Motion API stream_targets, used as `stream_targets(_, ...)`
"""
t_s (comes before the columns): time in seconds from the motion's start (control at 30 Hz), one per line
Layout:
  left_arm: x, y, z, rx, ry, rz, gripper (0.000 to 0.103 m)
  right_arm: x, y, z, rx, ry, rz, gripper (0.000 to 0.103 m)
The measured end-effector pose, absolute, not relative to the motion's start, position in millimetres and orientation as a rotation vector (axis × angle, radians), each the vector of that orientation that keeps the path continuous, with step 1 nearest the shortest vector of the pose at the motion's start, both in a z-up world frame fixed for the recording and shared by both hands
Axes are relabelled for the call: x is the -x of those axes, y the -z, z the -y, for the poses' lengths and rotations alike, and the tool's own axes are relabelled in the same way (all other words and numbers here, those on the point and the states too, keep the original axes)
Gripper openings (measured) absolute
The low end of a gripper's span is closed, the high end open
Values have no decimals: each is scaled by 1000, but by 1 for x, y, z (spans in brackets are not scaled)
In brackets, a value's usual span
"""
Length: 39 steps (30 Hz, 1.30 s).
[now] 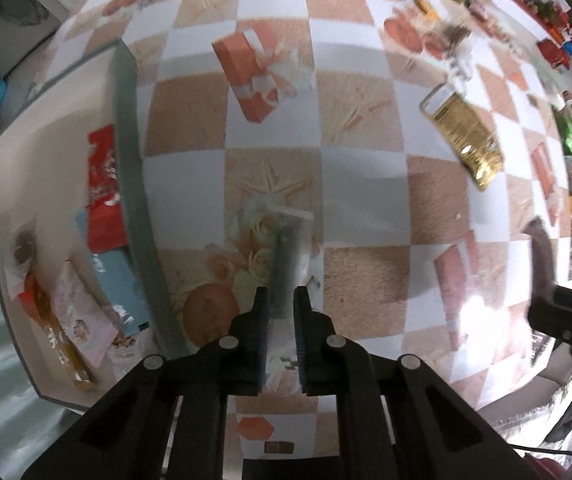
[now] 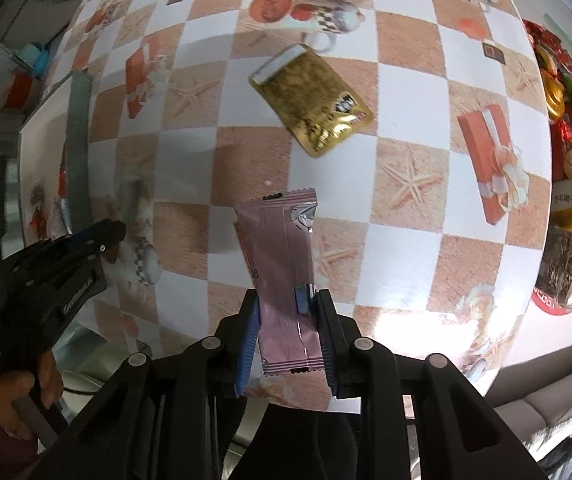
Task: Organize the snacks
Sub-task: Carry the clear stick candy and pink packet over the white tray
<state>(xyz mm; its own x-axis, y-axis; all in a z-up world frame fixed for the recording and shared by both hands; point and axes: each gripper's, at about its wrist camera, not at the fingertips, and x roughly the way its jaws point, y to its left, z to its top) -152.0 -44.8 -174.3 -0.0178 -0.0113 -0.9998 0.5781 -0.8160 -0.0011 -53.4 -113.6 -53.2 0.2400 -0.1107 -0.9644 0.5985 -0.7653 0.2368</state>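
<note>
Right wrist: right gripper [image 2: 287,320] clamping pink packet [image 2: 276,248]; left gripper [image 1: 280,306] pinching thin packet [image 1: 287,256], probably clear, blurred.

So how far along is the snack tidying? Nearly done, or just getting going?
Partway. Several packets, including a red packet, already lie in the box. The left gripper holds a clear-wrapped dark snack; the right gripper holds a pink packet. A gold packet and a snack pile remain on the table.
</note>
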Motion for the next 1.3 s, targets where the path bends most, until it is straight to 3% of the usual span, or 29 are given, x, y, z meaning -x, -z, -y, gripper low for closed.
stream_targets(0.27, 129, 160, 51, -1797, 1880, -651, 15, 48, 47, 130, -1909, 1568, -464, 30)
stream_targets(0.4, 122, 169, 59, -1809, 1850, -691, 55, 46, 47, 132, -1912, 1567, -447, 30)
stream_targets(0.6, 139, 190, 63, -1849, 1807, -686, 58, 47, 51, 120, -1942, 1567, -419, 30)
stream_targets(0.9, 163, 219, 54, -1916, 1824, -561, 58, 64, 55, 98, -1989, 1591, -412, 30)
stream_targets(0.97, 165, 218, 53, -1920, 1834, -578, 48, 66, 57, 96, -1996, 1591, -410, 30)
stream_targets(1.0, 168, 217, 52, -1923, 1846, -560, 30, 67, 58, 96, -1998, 1591, -410, 30)
stream_targets(1.03, 172, 218, 50, -1934, 1853, -545, 19, 68, 58, 96, -1998, 1589, -412, 30)
stream_targets(1.3, 169, 196, 53, -1888, 1933, -623, 18, 68, 55, 109, -1972, 1585, -399, 30)
